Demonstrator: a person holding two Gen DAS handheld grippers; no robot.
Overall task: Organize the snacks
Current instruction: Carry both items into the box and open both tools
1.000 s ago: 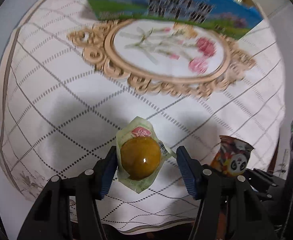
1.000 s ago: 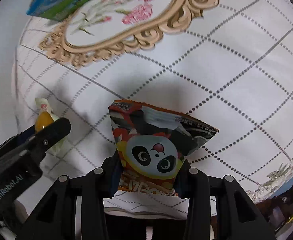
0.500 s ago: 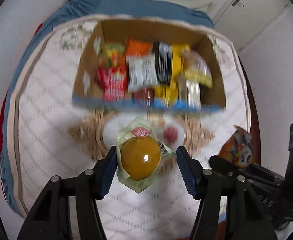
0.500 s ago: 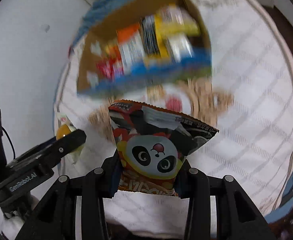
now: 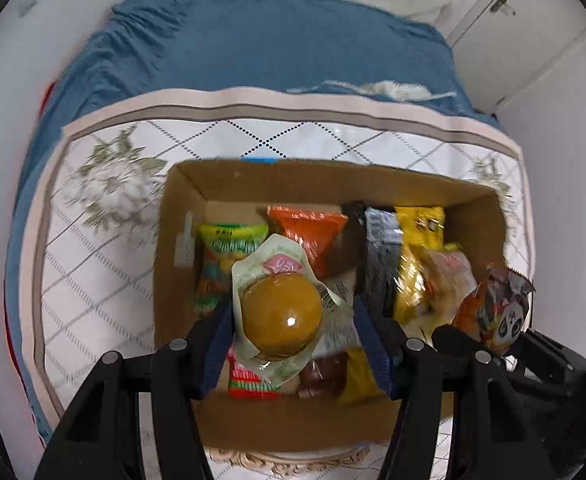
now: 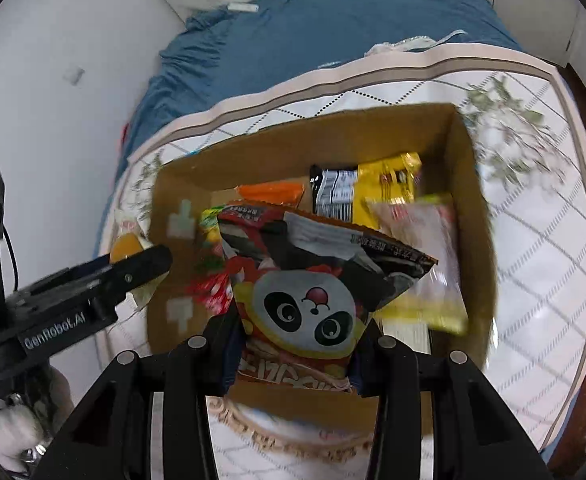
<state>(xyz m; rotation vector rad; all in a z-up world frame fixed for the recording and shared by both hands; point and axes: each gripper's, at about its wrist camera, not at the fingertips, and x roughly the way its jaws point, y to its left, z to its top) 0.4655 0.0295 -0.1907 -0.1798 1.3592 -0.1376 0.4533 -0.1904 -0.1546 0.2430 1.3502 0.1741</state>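
My left gripper is shut on a clear-wrapped golden round pastry and holds it over the open cardboard box. My right gripper is shut on a red panda snack bag and holds it above the same box. The box holds several snack packs: green, orange, black, yellow and red ones. The panda bag also shows at the right in the left wrist view. The left gripper's finger shows at the left in the right wrist view.
The box stands on a white quilted cloth with a dotted diamond pattern and a beige border. Behind it lies a blue sheet. A gold ornate frame print lies just in front of the box. White walls stand left and right.
Both grippers have risen from the table with their snacks and moved forward over the box. The box now fills the middle of both views.
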